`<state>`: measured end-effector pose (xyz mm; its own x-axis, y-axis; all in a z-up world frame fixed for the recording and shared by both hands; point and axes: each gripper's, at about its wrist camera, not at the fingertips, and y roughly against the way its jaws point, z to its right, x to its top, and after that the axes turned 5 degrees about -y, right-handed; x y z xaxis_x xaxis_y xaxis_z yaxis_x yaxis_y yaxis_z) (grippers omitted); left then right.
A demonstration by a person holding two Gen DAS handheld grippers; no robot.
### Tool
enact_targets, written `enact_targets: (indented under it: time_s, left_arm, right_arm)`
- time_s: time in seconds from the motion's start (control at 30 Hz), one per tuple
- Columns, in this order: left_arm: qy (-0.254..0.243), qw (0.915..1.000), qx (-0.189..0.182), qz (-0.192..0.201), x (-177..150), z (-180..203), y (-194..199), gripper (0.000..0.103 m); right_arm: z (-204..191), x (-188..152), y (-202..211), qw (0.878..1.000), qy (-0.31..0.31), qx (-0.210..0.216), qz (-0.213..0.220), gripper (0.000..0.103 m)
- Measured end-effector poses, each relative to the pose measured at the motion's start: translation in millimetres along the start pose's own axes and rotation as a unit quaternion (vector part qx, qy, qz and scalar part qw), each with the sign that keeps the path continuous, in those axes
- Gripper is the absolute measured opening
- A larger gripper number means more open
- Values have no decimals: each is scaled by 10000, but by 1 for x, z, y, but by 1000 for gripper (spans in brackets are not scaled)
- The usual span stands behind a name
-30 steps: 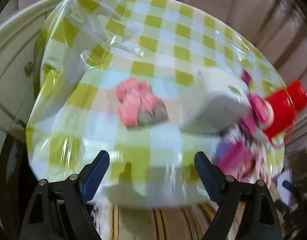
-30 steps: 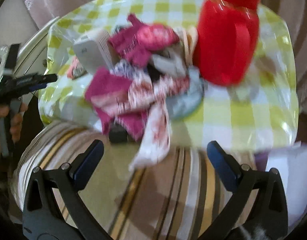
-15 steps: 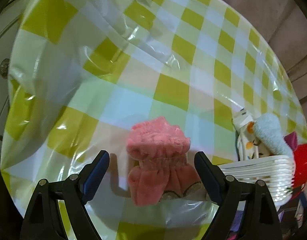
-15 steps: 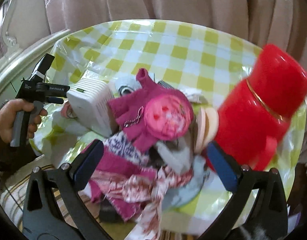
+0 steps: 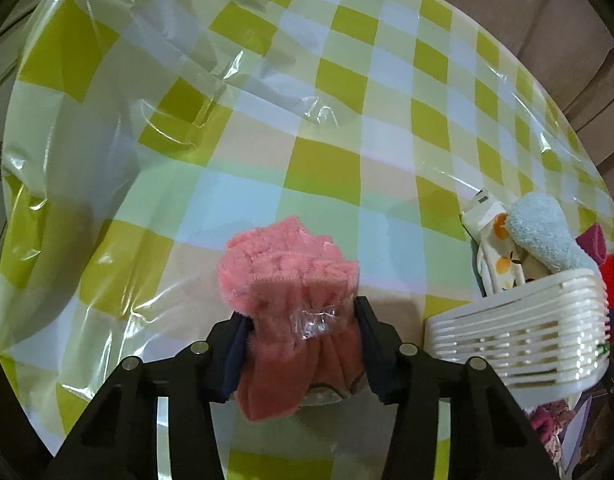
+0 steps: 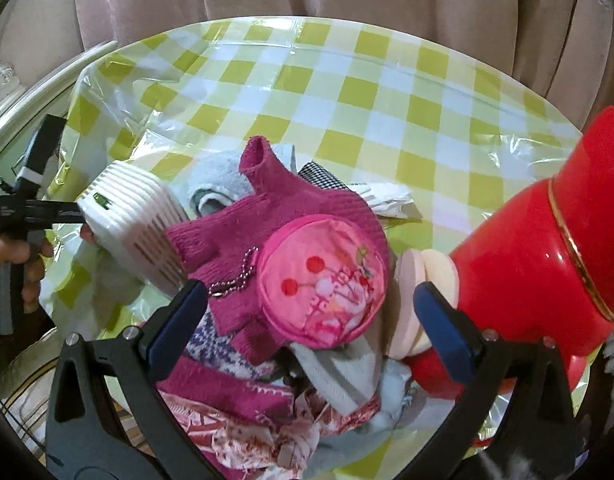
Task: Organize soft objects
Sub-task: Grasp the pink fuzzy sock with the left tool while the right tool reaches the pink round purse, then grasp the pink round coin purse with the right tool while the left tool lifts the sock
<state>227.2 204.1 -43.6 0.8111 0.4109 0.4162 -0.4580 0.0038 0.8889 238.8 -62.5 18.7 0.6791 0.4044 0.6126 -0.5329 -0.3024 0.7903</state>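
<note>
Red flask (image 6: 547,264) cut off at the right edge, its base behind the right gripper (image 6: 311,316), white basket (image 5: 523,344) hiding most of its contents, pink sock (image 5: 291,308) lower end tucked between closing left gripper (image 5: 299,344) pads, pile's bottom layers buried

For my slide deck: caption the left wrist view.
Left tool closing around a fluffy pink sock on the checked tablecloth, white basket alongside.

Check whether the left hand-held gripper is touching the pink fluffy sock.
Touching. The left wrist view shows the left hand-held gripper closing, both pads pressed into the sides of the pink fluffy sock.
</note>
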Motion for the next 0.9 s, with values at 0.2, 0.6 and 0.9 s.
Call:
enact_targets:
  time_s: [0.2, 0.6, 0.9]
  left_arm:
    - [98, 9998, -117, 103, -6, -5, 14, 50]
    - [331, 9977, -373, 458, -34, -21, 72, 50]
    - [412, 9962, -588, 503, -51, -16, 83, 50]
  right_arm:
    - [1, 5, -10, 9999, -1, -121, -10, 99]
    - [-13, 6, -13, 9981, 445, -426, -5, 73]
    - [-7, -4, -7, 9999, 109, -9, -100, 48]
